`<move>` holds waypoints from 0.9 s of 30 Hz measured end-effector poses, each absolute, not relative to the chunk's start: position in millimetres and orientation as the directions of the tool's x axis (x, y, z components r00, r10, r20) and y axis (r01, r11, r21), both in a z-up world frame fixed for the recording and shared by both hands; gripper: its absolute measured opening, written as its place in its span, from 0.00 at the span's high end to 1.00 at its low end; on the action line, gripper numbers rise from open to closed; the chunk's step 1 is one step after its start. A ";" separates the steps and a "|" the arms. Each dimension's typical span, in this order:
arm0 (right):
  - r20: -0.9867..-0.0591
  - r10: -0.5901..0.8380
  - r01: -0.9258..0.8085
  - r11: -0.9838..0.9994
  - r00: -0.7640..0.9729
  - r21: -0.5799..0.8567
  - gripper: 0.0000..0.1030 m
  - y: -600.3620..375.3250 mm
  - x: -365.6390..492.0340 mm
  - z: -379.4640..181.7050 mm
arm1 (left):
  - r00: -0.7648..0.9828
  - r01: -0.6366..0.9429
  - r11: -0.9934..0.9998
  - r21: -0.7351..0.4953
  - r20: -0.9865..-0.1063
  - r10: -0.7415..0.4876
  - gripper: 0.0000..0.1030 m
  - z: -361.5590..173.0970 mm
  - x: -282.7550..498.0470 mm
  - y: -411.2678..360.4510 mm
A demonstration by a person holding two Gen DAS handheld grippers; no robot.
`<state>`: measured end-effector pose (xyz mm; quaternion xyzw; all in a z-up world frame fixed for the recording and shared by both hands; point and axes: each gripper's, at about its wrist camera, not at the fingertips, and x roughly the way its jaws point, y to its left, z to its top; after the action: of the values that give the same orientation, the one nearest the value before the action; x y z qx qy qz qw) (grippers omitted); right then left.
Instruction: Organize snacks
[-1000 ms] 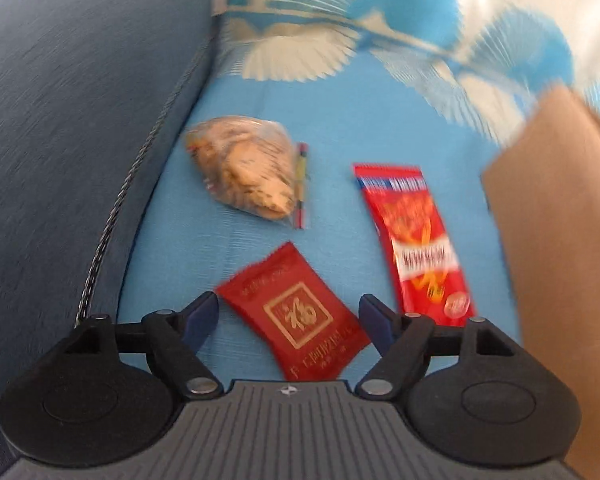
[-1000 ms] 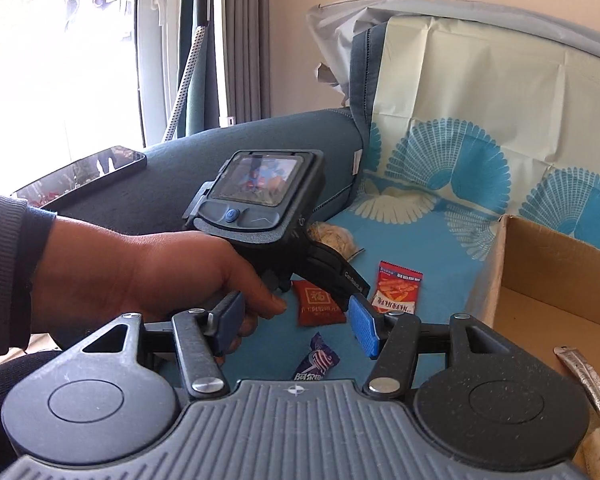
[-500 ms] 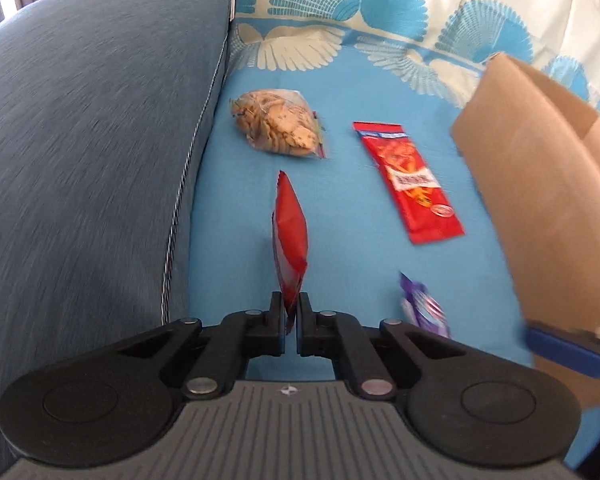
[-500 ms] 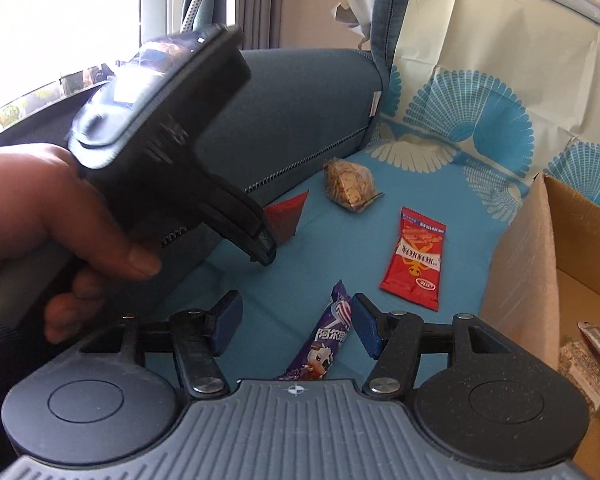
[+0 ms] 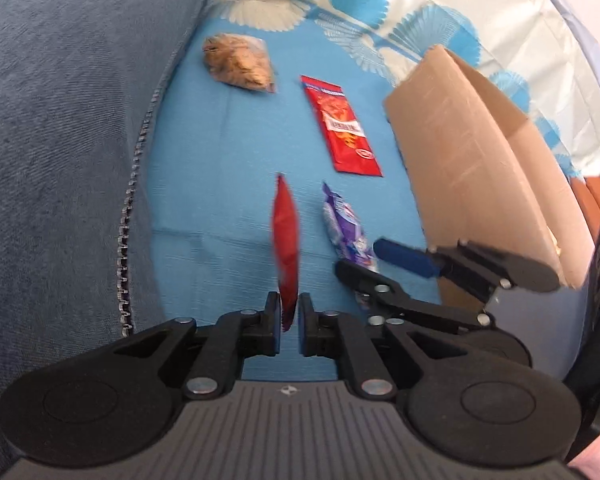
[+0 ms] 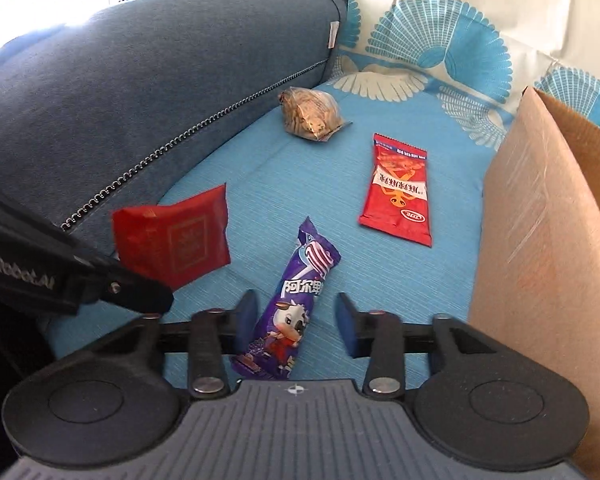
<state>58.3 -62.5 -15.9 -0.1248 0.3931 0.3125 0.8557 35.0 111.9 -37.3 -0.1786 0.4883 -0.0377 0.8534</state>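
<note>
My left gripper [image 5: 289, 322] is shut on a dark red square snack packet [image 5: 286, 240], held edge-on above the blue sofa cover; the packet also shows in the right wrist view [image 6: 176, 236]. My right gripper [image 6: 296, 320] is open, its jaws on either side of a purple candy packet [image 6: 296, 300] lying on the cover; the packet also shows in the left wrist view [image 5: 342, 224]. A long red snack packet [image 6: 400, 190] and a clear bag of brown crackers [image 6: 310, 114] lie farther back. The cardboard box [image 6: 548, 240] stands on the right.
The dark blue sofa armrest [image 6: 140, 80] rises along the left. A blue-and-cream patterned cover [image 6: 440, 52] drapes the sofa back behind the snacks. The box wall [image 5: 472, 160] stands close to the right of the gripper.
My left gripper closed on the dark red packet and lifted it off the cover. My right gripper came down and forward until its open jaws straddle the purple packet.
</note>
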 end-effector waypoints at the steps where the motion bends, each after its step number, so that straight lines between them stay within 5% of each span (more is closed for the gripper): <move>1: -0.751 0.440 -0.635 0.772 0.492 0.036 0.77 -62.7 58.4 -17.6 | 0.516 -0.121 0.928 -0.351 -0.821 -0.244 0.80 -38.3 36.5 113.9; 3: -0.753 0.442 -0.639 0.768 0.488 0.036 0.81 -63.4 56.6 -21.0 | 0.511 -0.120 0.922 -0.369 -0.819 -0.261 0.63 -39.2 38.4 115.7; 18: -0.754 0.431 -0.713 0.698 0.495 -0.068 0.82 -76.6 5.1 -9.9 | 0.555 -0.167 0.954 -0.249 -0.823 -0.118 0.53 -28.3 31.5 107.5; 23: -0.751 0.454 -0.711 0.703 0.480 -0.030 0.62 -81.9 7.2 -9.9 | 0.551 -0.161 0.971 -0.178 -0.832 -0.061 0.53 -30.6 37.5 99.0; 27: -0.757 0.475 -0.691 0.722 0.448 0.043 0.55 -82.9 15.7 -10.2 | 0.546 -0.167 0.970 -0.175 -0.836 -0.057 0.48 -33.9 37.8 99.3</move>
<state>15.7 -82.9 -10.2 -0.1372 0.3942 0.3469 0.8399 37.8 99.3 -33.9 -0.1175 0.4754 0.0316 0.8713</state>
